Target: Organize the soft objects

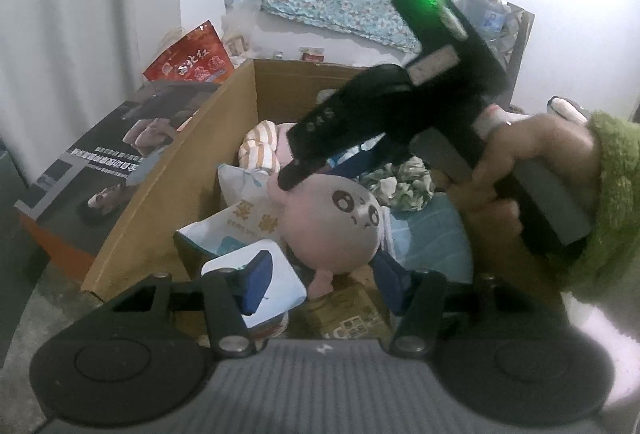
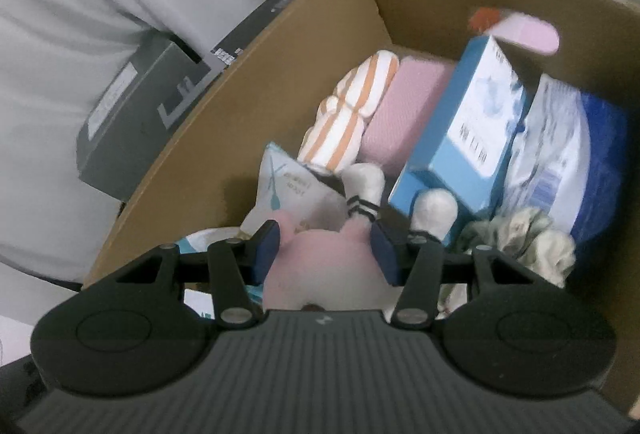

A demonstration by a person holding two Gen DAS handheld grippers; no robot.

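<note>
Overhead, right gripper (image 2: 326, 254) clamps plush doll (image 2: 332, 266).

Readable print is scarce and mostly blurred.
The red snack bag (image 1: 191, 62) carries white Chinese characters, seemingly "北红"; the blue box (image 2: 476, 126) and white pouch (image 1: 244, 218) bear Chinese print too blurred to read.

Crowded cardboard box (image 2: 280, 46), little free room

The pink plush doll (image 1: 332, 218) fills the middle; a striped cloth roll (image 2: 348, 114), pink pad (image 2: 404, 114) and blue carton (image 2: 472, 122) block the far wall. The right gripper (image 1: 288, 178) slants across the opening from the right edge. Bare cardboard shows only along the left wall.
</note>
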